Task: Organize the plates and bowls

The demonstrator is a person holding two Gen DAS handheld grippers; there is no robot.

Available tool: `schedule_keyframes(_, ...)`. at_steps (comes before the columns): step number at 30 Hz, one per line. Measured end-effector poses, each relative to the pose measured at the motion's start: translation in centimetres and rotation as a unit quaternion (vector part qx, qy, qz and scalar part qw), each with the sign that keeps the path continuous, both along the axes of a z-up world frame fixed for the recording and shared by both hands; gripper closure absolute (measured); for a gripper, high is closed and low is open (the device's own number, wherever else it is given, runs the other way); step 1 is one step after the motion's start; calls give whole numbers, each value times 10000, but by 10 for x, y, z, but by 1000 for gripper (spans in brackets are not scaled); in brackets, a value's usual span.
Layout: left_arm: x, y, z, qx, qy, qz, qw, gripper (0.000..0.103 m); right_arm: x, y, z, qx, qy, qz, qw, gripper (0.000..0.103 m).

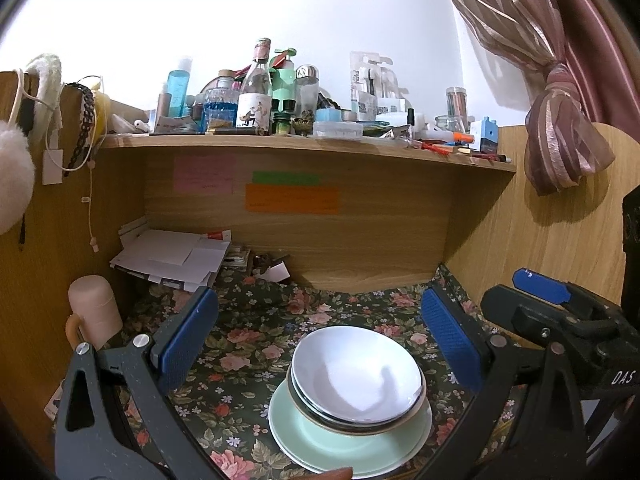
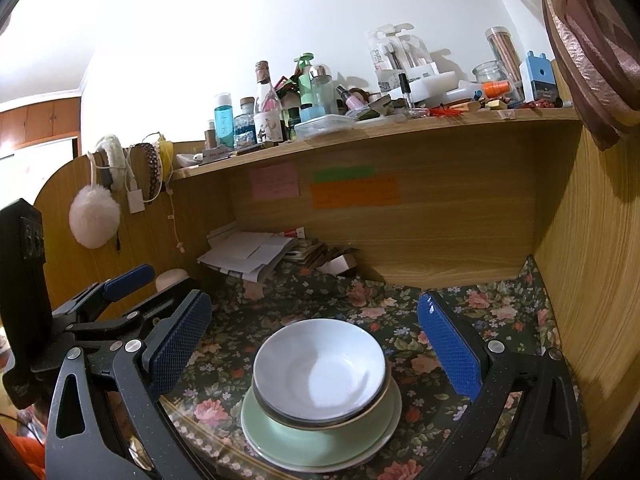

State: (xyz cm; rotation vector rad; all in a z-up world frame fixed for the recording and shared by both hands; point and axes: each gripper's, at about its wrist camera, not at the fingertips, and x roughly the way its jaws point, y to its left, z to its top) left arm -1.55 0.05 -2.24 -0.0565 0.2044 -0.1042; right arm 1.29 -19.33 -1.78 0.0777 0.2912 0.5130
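Observation:
A stack of white bowls (image 1: 356,380) sits on pale green plates (image 1: 320,444) on the floral tablecloth (image 1: 240,344). The same bowls (image 2: 320,372) and plates (image 2: 280,436) show in the right wrist view. My left gripper (image 1: 320,344) is open and empty, its blue pads (image 1: 188,336) spread either side above the stack. My right gripper (image 2: 316,344) is open and empty too, hovering above the stack. The right gripper also shows at the right of the left wrist view (image 1: 560,304), and the left gripper at the left of the right wrist view (image 2: 120,284).
A wooden desk hutch surrounds the spot, with a back panel (image 1: 320,248), side walls and a cluttered shelf (image 1: 304,144) of bottles above. Papers (image 1: 172,260) lie at the back left. A pink cup (image 1: 94,308) stands at the left. A curtain (image 1: 560,120) hangs right.

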Motion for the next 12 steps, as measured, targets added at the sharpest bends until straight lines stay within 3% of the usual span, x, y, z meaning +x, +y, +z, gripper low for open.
schedule_keyframes(12,5,0,-1,-23,35,-64,10000,0,2,6,-4,72,92,-121,9999,0)
